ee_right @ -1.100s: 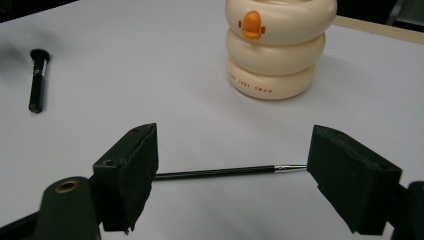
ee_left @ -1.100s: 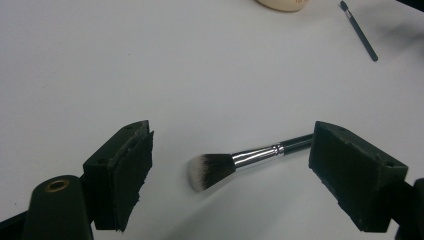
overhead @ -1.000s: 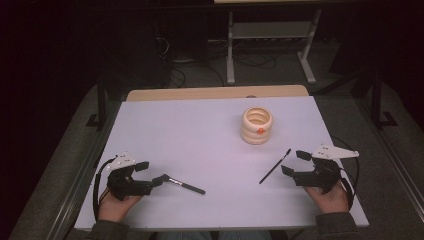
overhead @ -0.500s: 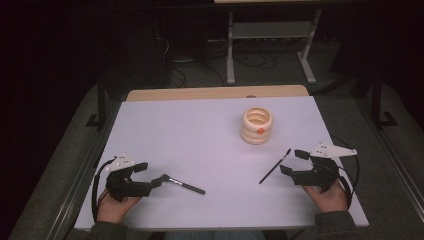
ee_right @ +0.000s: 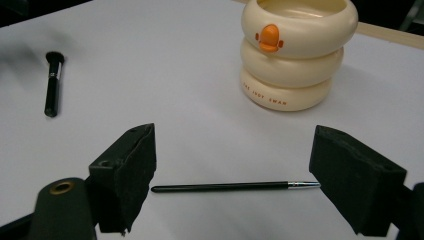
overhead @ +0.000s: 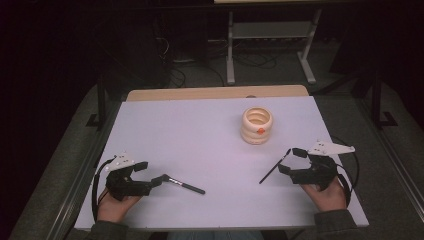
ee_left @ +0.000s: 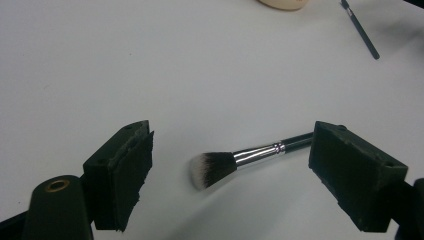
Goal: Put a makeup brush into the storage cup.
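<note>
— Two tongs, left [ee_left: 227,175] and right [ee_right: 232,187], both gape wide, empty?
— Yes. Powder brush [ee_left: 235,162] and thin brush [ee_right: 235,186] lie on the tabletop [overhead: 200,130] between their jaws. Next: close, then probably the cup [ee_right: 299,52].

Cream ringed holder [overhead: 257,125] on white table [overhead: 200,130]

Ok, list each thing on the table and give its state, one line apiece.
Left tongs: open, astride the brush, not touching it.
Right tongs: open, astride the thin brush.
Makeup brush: lying flat, ungripped.
Thin brush: lying flat, ungripped.
Cream ringed holder: upright, open at the top, inside hidden.
</note>
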### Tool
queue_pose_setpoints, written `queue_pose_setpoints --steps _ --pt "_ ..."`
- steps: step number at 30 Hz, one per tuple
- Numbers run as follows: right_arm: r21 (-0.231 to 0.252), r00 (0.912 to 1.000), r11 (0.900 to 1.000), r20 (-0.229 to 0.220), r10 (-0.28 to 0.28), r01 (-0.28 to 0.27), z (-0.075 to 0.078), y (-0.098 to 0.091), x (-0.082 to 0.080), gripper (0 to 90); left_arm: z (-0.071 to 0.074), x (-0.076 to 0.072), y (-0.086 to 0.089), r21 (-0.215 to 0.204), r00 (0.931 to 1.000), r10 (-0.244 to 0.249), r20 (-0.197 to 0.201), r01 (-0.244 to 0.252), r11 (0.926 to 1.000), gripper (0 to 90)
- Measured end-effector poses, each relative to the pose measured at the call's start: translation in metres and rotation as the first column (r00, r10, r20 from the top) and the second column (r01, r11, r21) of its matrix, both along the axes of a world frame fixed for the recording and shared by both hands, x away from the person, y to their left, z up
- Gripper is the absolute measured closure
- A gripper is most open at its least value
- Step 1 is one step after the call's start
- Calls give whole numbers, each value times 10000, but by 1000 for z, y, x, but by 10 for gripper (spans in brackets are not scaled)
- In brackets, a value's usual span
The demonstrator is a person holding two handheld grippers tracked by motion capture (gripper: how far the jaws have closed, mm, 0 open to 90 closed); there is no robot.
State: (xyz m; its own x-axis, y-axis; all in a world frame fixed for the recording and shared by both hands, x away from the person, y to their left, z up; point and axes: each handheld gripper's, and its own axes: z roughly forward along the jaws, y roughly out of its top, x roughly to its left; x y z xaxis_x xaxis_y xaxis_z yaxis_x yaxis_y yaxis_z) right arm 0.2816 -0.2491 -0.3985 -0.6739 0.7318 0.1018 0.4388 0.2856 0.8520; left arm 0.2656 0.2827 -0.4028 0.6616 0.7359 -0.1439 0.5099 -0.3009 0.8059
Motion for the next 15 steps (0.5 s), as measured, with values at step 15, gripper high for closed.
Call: queue_pose_setpoints --steps 15 --pt "-176 9991 9991 -191 383 -386 6 8 2 170 1 0 -1 -10 10000 -11 33 11 10000 171"
